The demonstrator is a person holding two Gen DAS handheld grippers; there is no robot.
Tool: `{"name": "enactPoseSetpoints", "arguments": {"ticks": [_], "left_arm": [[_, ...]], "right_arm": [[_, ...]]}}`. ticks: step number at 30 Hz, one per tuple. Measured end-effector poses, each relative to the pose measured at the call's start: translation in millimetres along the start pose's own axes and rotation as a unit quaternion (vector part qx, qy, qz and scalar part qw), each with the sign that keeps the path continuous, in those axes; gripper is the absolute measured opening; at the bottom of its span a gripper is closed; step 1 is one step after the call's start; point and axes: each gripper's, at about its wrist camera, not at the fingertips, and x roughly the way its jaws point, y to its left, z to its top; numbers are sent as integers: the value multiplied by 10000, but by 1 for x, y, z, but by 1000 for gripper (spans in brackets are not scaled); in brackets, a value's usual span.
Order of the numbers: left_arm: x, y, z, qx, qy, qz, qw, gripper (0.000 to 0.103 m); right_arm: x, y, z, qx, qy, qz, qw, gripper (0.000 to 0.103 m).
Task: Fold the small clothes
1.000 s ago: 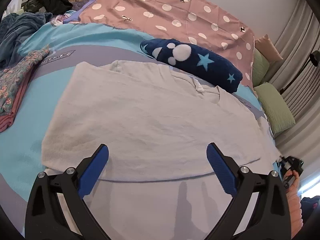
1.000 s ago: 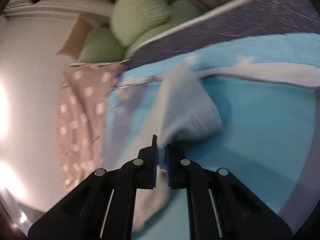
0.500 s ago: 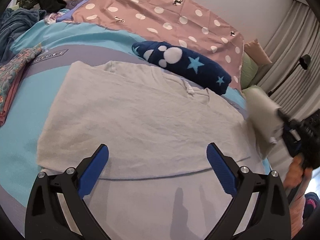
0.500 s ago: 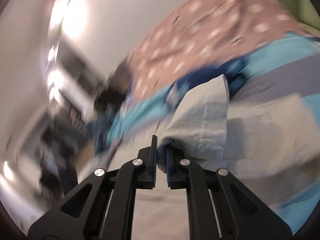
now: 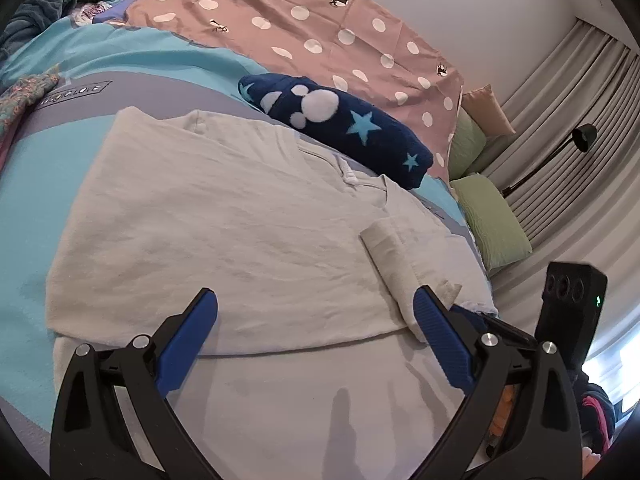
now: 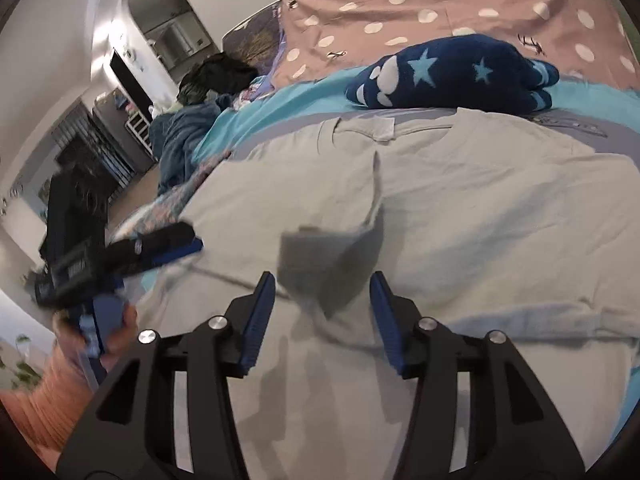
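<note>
Folding the right sleeve inward is the step in hand: the pale grey T-shirt [image 5: 224, 232] lies spread flat on the bed [image 5: 24, 216], neck toward the far side, and its right sleeve [image 5: 394, 256] is now laid over the body of the shirt as a narrow strip. In the right wrist view the sleeve cuff [image 6: 328, 264] hangs blurred between the blue pads, touching neither as far as can be seen, while the right hand-held gripper [image 6: 322, 312] has its jaws opening, so the cloth looks released rather than pinched. The left hand-held gripper [image 5: 316, 340] is spread wide over the near hem and holds nothing.

Just beyond the collar lies a rolled navy fleece with stars [image 5: 340, 128], and behind it a pink polka-dot sheet [image 5: 320, 28]. Green pillows [image 5: 492, 216] sit at the right edge of the bed, and a heap of other clothes [image 6: 192, 132] sits at the left edge.

Next, by my reading, the left sleeve wants the same treatment: that calls for the left tool to close on the far-left shoulder edge and carry it across, keeping the fold parallel to the first.
</note>
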Motion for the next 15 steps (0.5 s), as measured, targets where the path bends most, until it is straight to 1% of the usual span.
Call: {"name": "enactPoseSetpoints", "arguments": {"ticks": [2,3,5,6,7,8,10,11,12,13,14,15], "left_arm": [[-2,4,1,-111,-23,-25,9999,98],[-5,9,2,-221,-48,-69,9997,98],[-8,18,3,-426,-80,-165,9989,98],[-8,22,4,-558,-72,-249,9981,98],[-7,23,5,-649,-24,-359,9972,98],[-3,23,7,-688,79,-544,9961,98],[3,16,10,-547,228,-757,9954,98],[6,12,11,-436,262,-756,9958,98],[12,5,14,-230,307,-667,9970,91],[17,1,17,-89,360,-556,9978,81],[24,-2,20,11,436,-462,9980,77],[32,-6,23,57,547,-425,9976,74]], "right_arm": [[9,9,8,-86,119,189,9997,52],[17,19,8,-241,270,357,9987,53],[26,36,2,-538,495,650,9952,54],[29,45,-4,-749,591,720,9928,54],[29,51,-9,-923,634,681,9914,54],[29,54,-13,-1048,631,576,9908,54],[24,54,-17,-1101,594,405,9913,54],[21,52,-18,-1055,573,356,9921,54],[16,50,-20,-1022,526,261,9930,54],[13,48,-21,-1050,485,156,9932,54],[10,48,-24,-1124,444,20,9927,54],[8,50,-26,-1275,394,-203,9908,54]]}}
